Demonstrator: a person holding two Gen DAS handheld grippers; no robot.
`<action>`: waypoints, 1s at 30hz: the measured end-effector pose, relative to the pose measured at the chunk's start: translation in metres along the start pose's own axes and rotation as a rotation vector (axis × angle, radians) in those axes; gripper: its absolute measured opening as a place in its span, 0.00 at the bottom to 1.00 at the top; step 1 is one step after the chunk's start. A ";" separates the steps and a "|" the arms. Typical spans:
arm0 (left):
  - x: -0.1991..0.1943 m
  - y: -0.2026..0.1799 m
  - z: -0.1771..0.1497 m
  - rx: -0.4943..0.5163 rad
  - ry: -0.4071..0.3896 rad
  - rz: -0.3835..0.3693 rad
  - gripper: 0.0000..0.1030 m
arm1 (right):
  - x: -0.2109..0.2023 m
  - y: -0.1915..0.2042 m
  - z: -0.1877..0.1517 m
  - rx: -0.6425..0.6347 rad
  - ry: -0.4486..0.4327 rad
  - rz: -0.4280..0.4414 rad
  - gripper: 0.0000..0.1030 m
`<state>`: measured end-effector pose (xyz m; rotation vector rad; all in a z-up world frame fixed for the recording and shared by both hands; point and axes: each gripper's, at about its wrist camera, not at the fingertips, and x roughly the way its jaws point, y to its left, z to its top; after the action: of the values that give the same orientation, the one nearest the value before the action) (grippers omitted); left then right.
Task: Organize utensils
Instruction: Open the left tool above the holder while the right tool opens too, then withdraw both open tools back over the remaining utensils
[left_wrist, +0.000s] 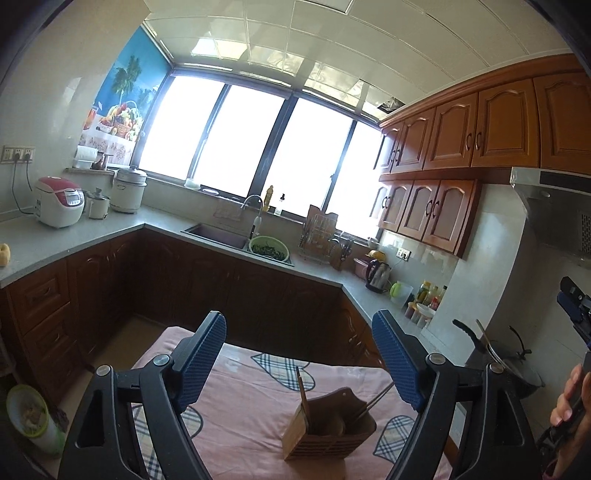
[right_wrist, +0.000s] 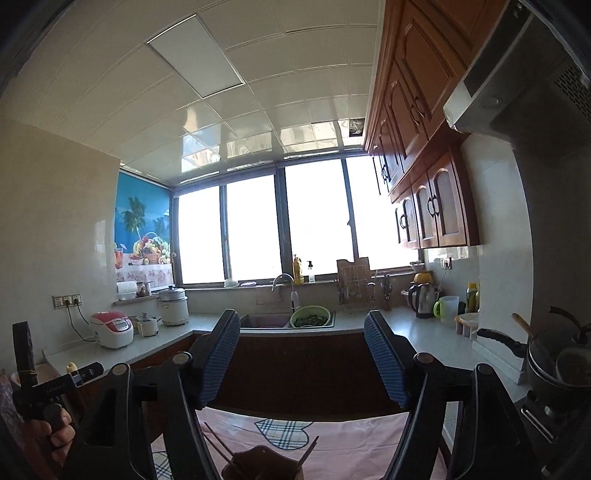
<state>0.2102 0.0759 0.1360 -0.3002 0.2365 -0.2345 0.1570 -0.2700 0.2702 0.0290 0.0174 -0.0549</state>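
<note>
A wooden utensil holder (left_wrist: 327, 424) stands on the pink cloth with plaid hearts (left_wrist: 240, 398), with chopsticks (left_wrist: 301, 387) sticking up out of it. My left gripper (left_wrist: 299, 354) hangs above and in front of it, jaws wide apart with nothing between them. My right gripper (right_wrist: 301, 350) is raised higher, also open and empty; the holder's top (right_wrist: 262, 463) and chopsticks (right_wrist: 218, 446) peek in at the bottom edge of the right wrist view. A hand holding the right gripper (left_wrist: 569, 402) shows at the right edge of the left wrist view.
Kitchen counters run around the room, with a sink (left_wrist: 218, 234) and green colander (left_wrist: 269, 250), a rice cooker (left_wrist: 59, 201), a dish rack (left_wrist: 319, 236), a kettle (left_wrist: 377, 275) and a lidded black pan (right_wrist: 557, 365) on the stove. Brown cabinets (left_wrist: 461, 129) hang at right.
</note>
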 end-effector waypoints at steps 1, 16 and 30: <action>-0.007 -0.002 -0.008 0.007 0.014 -0.005 0.79 | -0.005 0.001 -0.008 0.015 0.009 0.011 0.72; -0.062 0.006 -0.115 0.013 0.240 0.051 0.79 | -0.054 0.013 -0.187 0.126 0.263 -0.026 0.73; -0.028 -0.002 -0.135 0.012 0.416 0.123 0.78 | -0.074 -0.004 -0.280 0.193 0.480 -0.096 0.73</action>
<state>0.1475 0.0457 0.0164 -0.2218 0.6621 -0.1749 0.0783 -0.2614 -0.0086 0.2337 0.4937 -0.1440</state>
